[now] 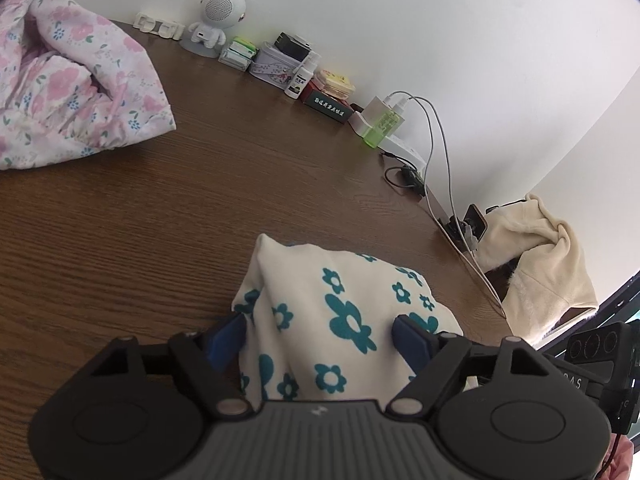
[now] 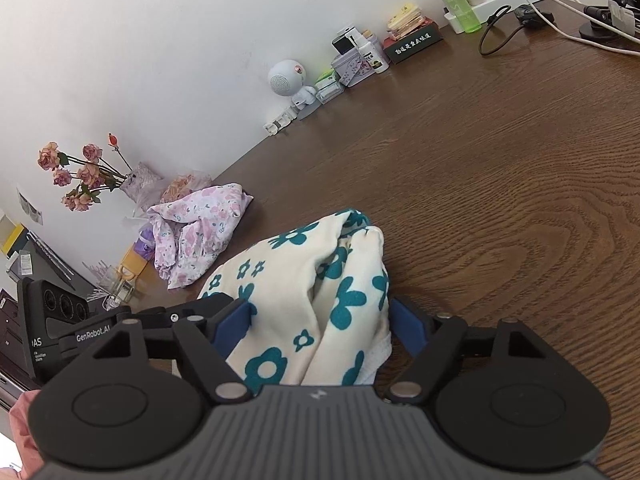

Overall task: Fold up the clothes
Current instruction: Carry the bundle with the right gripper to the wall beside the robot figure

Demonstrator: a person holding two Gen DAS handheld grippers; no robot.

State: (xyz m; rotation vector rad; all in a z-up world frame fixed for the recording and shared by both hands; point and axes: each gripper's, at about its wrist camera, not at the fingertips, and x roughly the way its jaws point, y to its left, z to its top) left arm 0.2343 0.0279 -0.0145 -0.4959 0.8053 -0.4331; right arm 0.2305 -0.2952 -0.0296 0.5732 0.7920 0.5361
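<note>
A cream garment with teal flowers (image 1: 336, 312) lies bunched on the brown wooden table (image 1: 160, 232). My left gripper (image 1: 320, 336) has its blue fingers wide apart on either side of the bundle. In the right wrist view the same garment (image 2: 312, 292) fills the space between the spread blue fingers of my right gripper (image 2: 320, 328). Neither pair of fingers visibly pinches the cloth. The other gripper's body shows at the edge of each view.
A pink floral garment (image 1: 68, 80) lies crumpled at the far left, also in the right wrist view (image 2: 196, 228). Small boxes, bottles, a white speaker figure (image 1: 216, 16), a power strip and cables (image 1: 432, 140) line the wall. A cream cloth (image 1: 536, 256) hangs off the table's right end.
</note>
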